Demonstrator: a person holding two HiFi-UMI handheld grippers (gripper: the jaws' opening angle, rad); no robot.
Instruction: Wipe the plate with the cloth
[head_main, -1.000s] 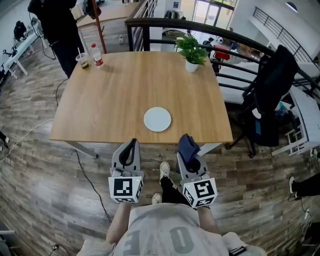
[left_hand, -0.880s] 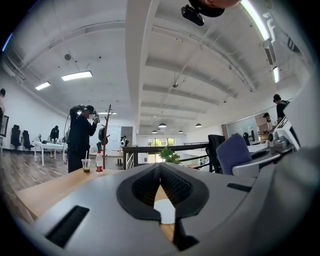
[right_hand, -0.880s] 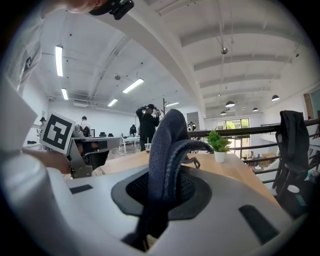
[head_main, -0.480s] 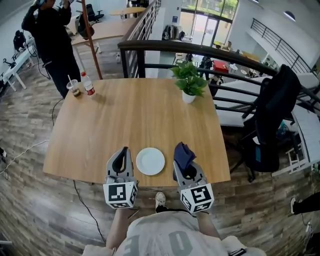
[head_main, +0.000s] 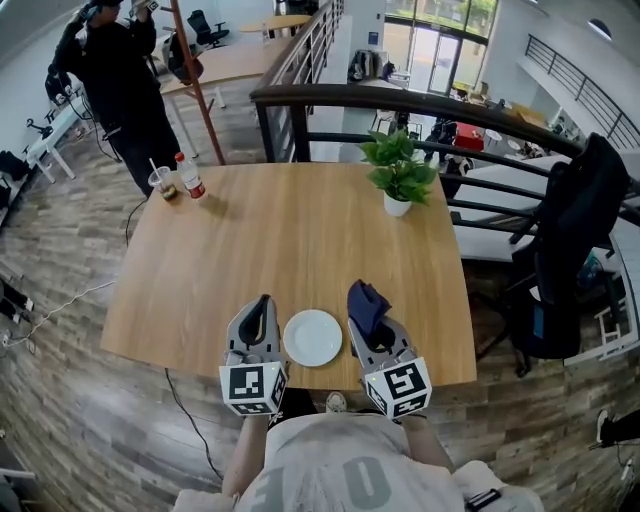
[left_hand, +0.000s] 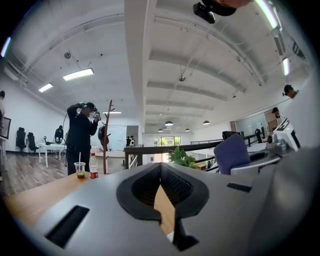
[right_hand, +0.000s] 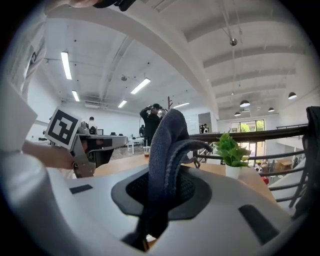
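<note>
The white plate lies flat by the near edge of the desk, between the two tools and clear of both. The left tool, just left of the plate, has its jaws pressed together on nothing; only a sliver of desk wood shows past them. The right tool, just right of the plate, pinches the dark blue cloth. The cloth's long axis follows the tool's line: its folded bunch sticks out beyond the jaw tips, pointing away from the person and tilted upward. A potted plant stands toward the desk's far right.
</note>
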